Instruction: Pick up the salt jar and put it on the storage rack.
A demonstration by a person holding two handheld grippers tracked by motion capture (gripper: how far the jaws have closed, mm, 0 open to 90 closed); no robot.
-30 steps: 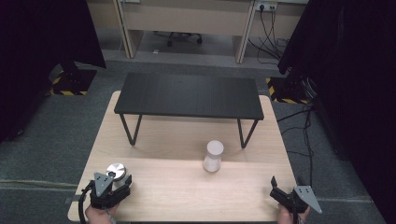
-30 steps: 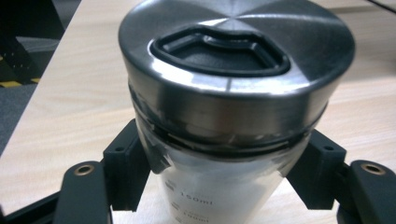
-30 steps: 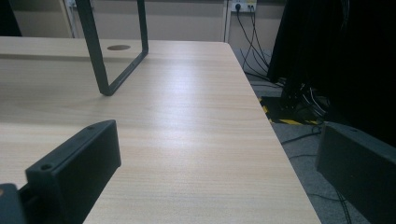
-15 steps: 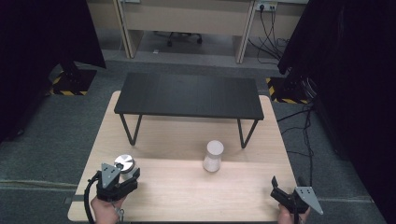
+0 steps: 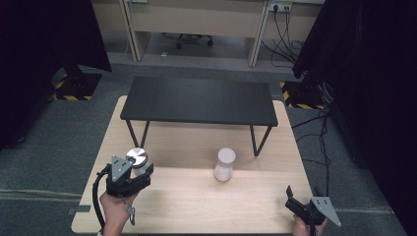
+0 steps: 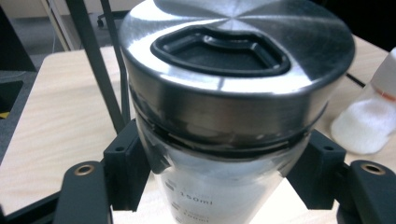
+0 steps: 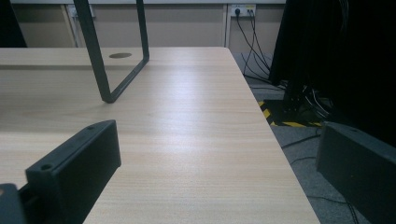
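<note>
A light wooden table carries a black low bench across its twelve o'clock half. A white jar stands just right of centre, near the bench's right leg.

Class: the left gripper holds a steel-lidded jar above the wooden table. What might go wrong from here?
1. The left gripper has its fingers on the smooth glass of the jar, below the lid; it may slip.
2. The white bottle stands nearby; a sweep could topple it.
3. The black shelf overhangs; lifting could bump it.
</note>
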